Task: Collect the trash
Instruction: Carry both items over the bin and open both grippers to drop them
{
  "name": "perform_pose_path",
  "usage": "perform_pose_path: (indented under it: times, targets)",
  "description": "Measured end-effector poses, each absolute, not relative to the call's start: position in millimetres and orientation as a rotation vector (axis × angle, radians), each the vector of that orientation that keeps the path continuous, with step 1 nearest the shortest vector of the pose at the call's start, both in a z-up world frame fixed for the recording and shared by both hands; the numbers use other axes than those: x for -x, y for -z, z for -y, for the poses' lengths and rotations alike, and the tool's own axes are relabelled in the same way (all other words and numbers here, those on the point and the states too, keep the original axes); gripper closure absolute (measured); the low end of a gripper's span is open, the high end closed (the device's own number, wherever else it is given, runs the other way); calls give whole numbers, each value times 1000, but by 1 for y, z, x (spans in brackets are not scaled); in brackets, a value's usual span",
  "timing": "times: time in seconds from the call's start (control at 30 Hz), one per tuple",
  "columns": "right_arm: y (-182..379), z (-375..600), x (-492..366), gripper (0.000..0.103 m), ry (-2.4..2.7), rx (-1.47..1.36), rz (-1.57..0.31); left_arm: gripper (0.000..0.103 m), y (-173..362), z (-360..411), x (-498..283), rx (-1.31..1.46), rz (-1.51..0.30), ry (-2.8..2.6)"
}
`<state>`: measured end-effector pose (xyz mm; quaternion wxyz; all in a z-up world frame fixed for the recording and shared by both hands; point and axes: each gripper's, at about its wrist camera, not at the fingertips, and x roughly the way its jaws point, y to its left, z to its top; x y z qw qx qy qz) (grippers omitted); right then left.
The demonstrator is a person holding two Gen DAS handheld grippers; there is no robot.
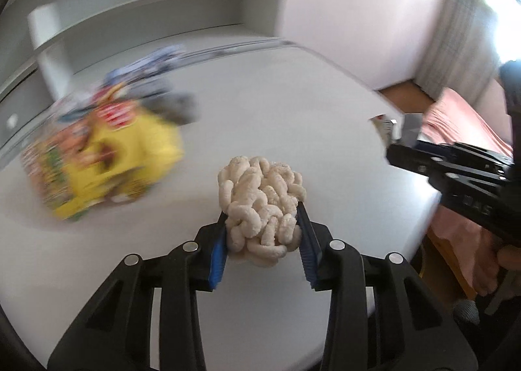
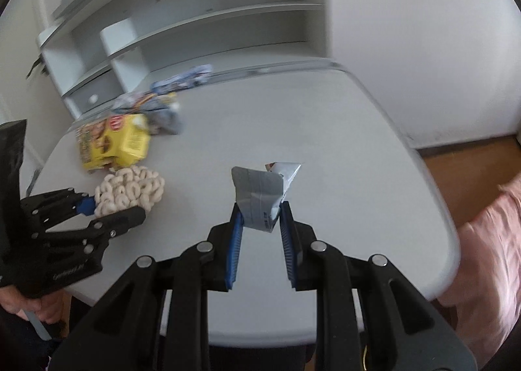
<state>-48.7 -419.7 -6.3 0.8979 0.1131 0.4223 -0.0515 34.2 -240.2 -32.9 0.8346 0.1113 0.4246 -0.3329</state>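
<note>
My left gripper (image 1: 263, 219) is shut on a clump of white puffed snacks (image 1: 262, 198) and holds it above the white table (image 1: 293, 104). It also shows in the right wrist view (image 2: 107, 206) at the left, with the clump (image 2: 130, 190) between its fingers. My right gripper (image 2: 260, 211) is shut on a crumpled grey wrapper (image 2: 260, 190) above the table (image 2: 325, 130). It shows at the right edge of the left wrist view (image 1: 395, 151). A yellow snack bag (image 1: 107, 162) (image 2: 114, 143) lies on the table with blue-grey wrappers (image 1: 153, 68) (image 2: 166, 100) behind it.
White shelving (image 2: 195, 19) stands behind the table. A pink bedspread (image 1: 462, 130) (image 2: 488, 240) lies to the right, over a wooden floor (image 2: 469, 156). A black bag (image 2: 11, 156) hangs at the left edge.
</note>
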Motion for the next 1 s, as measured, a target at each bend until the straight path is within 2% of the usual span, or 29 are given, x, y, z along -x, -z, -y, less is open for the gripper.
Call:
perform_pose_path:
  times: [0.3,0.43,0.73,1.0]
  targets:
    - [22,529,162,80,427,-387,-864,66,33,362,35,-333,-860,1023]
    - [48,579,227,80,591,-480,-880,66,46,419,77,-388,-862,1173]
    - [131,651,325,80,794,-678,-985,66,117,523,150,-535,-908,1380]
    - [182,665,353,80,808,-770,-1074,66,180,569,177,-615,-1026,1387]
